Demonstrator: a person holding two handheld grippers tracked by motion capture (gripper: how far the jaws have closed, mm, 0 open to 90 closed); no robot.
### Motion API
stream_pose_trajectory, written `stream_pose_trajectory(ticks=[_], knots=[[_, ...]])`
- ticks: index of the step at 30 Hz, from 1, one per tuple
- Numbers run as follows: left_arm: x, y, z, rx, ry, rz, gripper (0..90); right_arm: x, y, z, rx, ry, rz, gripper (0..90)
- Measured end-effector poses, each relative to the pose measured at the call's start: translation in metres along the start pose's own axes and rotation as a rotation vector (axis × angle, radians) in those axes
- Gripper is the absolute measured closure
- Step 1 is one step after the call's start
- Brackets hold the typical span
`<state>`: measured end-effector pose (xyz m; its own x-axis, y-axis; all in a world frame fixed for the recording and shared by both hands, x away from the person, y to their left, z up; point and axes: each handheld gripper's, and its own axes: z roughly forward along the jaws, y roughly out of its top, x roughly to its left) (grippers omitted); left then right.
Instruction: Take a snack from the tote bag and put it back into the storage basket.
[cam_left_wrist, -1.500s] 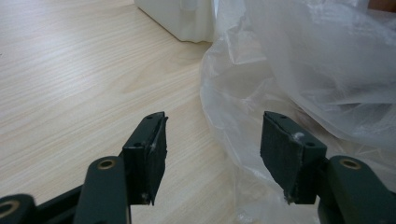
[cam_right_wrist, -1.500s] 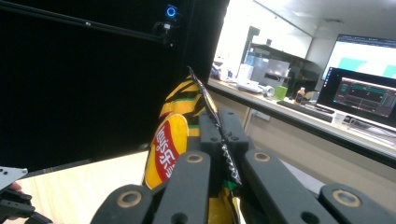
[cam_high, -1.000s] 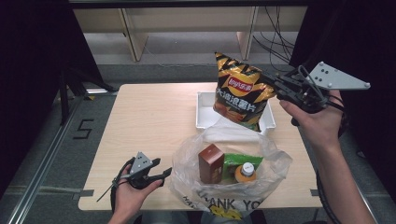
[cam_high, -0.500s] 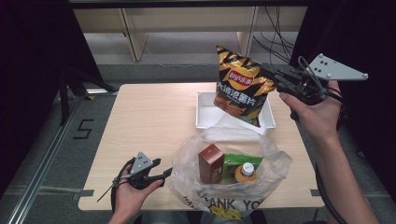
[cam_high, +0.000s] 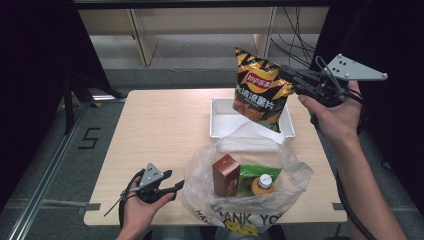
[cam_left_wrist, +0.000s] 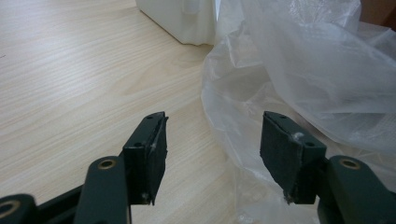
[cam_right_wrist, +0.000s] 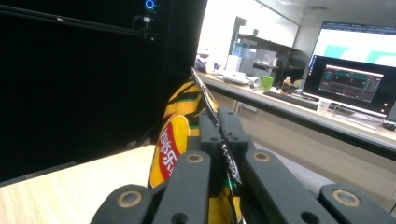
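A black and yellow chip bag hangs in the air above the white tray, held by its right edge in my right gripper, which is shut on it. In the right gripper view the bag's crimped seam is pinched between the two black jaws. My left gripper rests open on the table at the front left, beside the clear plastic bag. In the left gripper view its pads stand apart, the right one against the plastic film.
Inside the plastic bag stand a brown carton, a green packet and an orange-capped bottle. The wooden tabletop lies bare on its left half. Shelving and cables stand beyond the far edge.
My right gripper has lifted the chip bag higher above the tray and a little to the left. The left gripper has stayed put.
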<state>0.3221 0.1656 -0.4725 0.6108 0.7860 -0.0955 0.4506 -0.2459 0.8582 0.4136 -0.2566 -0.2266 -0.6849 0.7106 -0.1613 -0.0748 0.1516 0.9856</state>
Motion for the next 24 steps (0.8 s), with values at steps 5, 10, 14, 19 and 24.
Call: stream_pose_trajectory(ticks=[5, 10, 14, 19, 24], knots=[[0.0, 0.0, 0.0, 0.001, -0.002, -0.004, 40.8, -0.004, 0.001, 0.001, 0.003, 0.007, 0.019, 90.0], [0.0, 0.0, 0.0, -0.001, -0.001, -0.002, 40.8, -0.006, 0.002, 0.003, 0.005, 0.0, 0.007, 90.0], [-0.001, 0.0, 0.0, -0.004, -0.003, -0.004, 40.8, -0.007, 0.0, 0.007, 0.009, -0.003, 0.018, 90.0], [-0.001, 0.0, 0.0, -0.003, -0.003, -0.004, 40.8, -0.01, -0.003, 0.012, 0.028, -0.009, 0.035, 90.0], [-0.001, 0.0, 0.0, -0.005, -0.004, -0.004, 40.9, -0.014, -0.006, 0.018, 0.031, -0.021, 0.034, 90.0]])
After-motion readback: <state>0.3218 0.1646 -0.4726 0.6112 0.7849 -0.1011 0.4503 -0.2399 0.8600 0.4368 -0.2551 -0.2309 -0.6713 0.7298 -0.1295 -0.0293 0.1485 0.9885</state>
